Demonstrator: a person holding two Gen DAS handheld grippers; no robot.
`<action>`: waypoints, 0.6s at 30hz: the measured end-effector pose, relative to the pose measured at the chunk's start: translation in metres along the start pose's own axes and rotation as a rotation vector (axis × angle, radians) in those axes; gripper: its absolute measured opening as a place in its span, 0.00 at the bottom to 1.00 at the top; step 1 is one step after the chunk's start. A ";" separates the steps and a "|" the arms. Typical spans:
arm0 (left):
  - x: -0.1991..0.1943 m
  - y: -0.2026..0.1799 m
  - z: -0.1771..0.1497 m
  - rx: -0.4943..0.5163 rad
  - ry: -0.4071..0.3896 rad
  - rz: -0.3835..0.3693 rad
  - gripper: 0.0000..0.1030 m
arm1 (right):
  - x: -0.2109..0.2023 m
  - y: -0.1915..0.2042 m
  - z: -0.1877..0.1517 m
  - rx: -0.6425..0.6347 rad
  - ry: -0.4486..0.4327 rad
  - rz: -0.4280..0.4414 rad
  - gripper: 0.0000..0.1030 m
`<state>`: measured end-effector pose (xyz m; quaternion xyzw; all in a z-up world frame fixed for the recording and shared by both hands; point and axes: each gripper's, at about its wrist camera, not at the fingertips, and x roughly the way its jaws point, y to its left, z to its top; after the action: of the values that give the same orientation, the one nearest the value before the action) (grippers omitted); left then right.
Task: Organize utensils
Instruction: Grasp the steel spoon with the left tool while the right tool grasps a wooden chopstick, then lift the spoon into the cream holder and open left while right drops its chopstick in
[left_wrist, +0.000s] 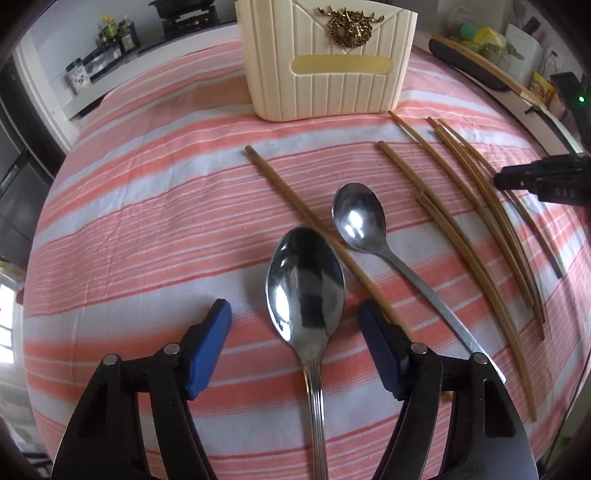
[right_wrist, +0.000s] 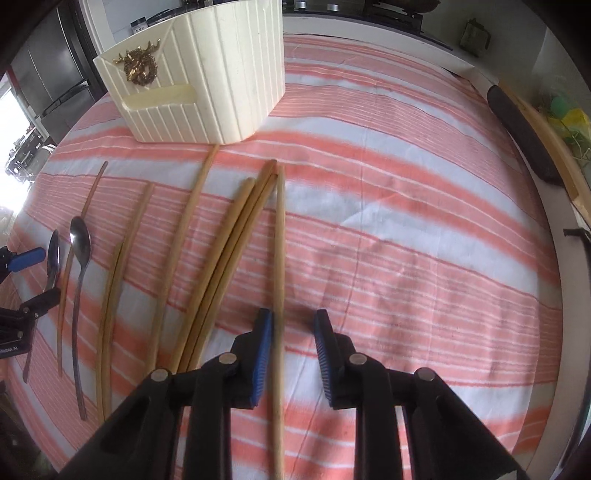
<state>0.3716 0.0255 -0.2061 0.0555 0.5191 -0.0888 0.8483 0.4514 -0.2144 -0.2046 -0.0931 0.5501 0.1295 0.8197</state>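
Note:
A large steel spoon (left_wrist: 306, 288) lies bowl-up on the striped cloth between the blue pads of my left gripper (left_wrist: 297, 349). The jaws stand apart and clear of the spoon on both sides. A smaller spoon (left_wrist: 357, 218) lies just to its right, across a chopstick (left_wrist: 295, 203). Several more bamboo chopsticks (left_wrist: 461, 206) fan out to the right. My right gripper (right_wrist: 293, 354) hovers over one chopstick (right_wrist: 280, 251), which runs along the left pad; the right pad stands off it. The cream utensil holder (left_wrist: 328, 62) stands at the back.
The pink and white striped cloth (right_wrist: 406, 240) covers the table. A long dark object (right_wrist: 524, 136) and a wooden strip lie along the right edge. Bottles (left_wrist: 114, 33) and a stove stand on a counter behind the holder.

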 end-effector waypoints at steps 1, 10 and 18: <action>0.001 0.000 0.003 0.002 -0.003 -0.005 0.56 | 0.004 -0.001 0.009 0.000 0.006 0.008 0.23; -0.015 0.009 0.008 -0.018 -0.065 -0.027 0.40 | 0.012 -0.012 0.051 0.041 -0.025 0.057 0.06; -0.096 0.023 0.007 -0.049 -0.232 -0.057 0.40 | -0.081 -0.018 0.023 0.102 -0.234 0.105 0.06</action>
<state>0.3402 0.0553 -0.1177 0.0093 0.4206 -0.1058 0.9010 0.4482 -0.2334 -0.1205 -0.0063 0.4606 0.1541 0.8741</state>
